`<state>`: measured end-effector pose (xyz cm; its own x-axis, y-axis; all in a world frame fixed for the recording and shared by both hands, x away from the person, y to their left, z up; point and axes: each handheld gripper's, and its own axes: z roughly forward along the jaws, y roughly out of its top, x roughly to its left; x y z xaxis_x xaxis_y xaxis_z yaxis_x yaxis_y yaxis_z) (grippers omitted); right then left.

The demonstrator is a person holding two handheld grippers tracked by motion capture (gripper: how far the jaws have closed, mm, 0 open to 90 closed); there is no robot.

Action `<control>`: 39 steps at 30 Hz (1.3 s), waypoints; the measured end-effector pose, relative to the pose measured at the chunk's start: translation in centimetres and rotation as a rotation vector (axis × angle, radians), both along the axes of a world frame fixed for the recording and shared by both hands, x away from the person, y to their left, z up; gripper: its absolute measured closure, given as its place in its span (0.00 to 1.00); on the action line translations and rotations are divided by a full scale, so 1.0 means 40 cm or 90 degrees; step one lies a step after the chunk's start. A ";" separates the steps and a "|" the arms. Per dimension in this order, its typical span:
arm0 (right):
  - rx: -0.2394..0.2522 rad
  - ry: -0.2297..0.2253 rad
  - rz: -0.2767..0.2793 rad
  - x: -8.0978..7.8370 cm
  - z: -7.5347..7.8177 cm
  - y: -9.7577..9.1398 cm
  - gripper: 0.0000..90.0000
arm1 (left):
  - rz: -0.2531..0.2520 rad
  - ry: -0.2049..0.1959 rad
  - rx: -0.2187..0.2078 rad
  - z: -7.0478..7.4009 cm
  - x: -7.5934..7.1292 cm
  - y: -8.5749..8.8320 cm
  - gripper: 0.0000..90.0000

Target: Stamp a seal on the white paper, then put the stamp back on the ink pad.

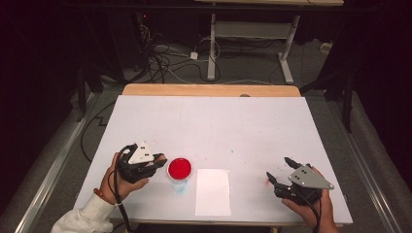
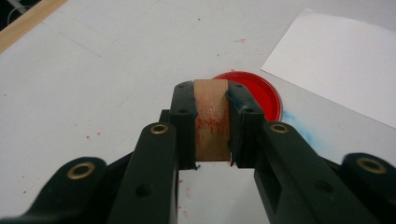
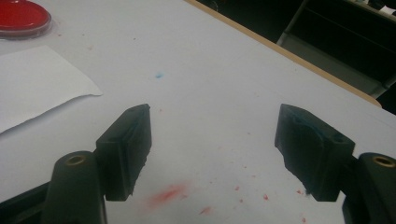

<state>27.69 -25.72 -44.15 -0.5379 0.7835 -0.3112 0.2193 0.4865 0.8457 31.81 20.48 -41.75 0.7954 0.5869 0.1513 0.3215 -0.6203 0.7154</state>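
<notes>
My left hand-held gripper (image 2: 211,122) is clamped on the wooden stamp (image 2: 211,119), already red-stained, with the red ink dish (image 2: 261,91) just beyond its tip. Stamping the white paper (image 1: 212,191) remains; my right hand-held gripper (image 3: 212,154) waits, jaws apart.

The left gripper (image 1: 158,160) is at the near left, held in the person's left hand (image 1: 121,182), and points to the right. Its jaws are squeezed tight. The right gripper (image 1: 278,171) is at the near right, held in the right hand (image 1: 313,208). It points far and left, jaws wide apart.
</notes>
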 end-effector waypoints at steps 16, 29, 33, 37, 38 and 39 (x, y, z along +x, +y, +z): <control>0.003 -0.001 -0.001 -0.002 0.001 0.001 0.31 | 0.003 -0.007 -0.005 0.015 -0.015 0.019 0.82; -0.002 0.000 0.002 -0.008 0.000 -0.001 0.31 | -0.007 -0.007 0.011 0.033 -0.013 0.005 0.82; 0.001 -0.001 -0.003 -0.011 0.001 -0.007 0.31 | -0.015 -0.006 0.018 0.039 -0.010 -0.008 0.82; -0.003 -0.003 0.000 -0.016 0.001 -0.005 0.31 | -0.024 0.000 0.027 0.043 -0.004 -0.026 0.82; -0.003 -0.003 -0.001 -0.015 0.001 -0.005 0.31 | -0.030 0.003 0.029 0.043 -0.003 -0.031 0.82; -0.003 -0.002 -0.001 -0.016 0.001 -0.004 0.31 | -0.034 0.003 0.034 0.044 -0.001 -0.035 0.82</control>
<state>27.03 -25.86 -44.12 -0.5357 0.7830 -0.3161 0.2176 0.4897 0.8443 31.76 19.08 -39.99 0.8259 0.5352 0.1770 0.2910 -0.6738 0.6792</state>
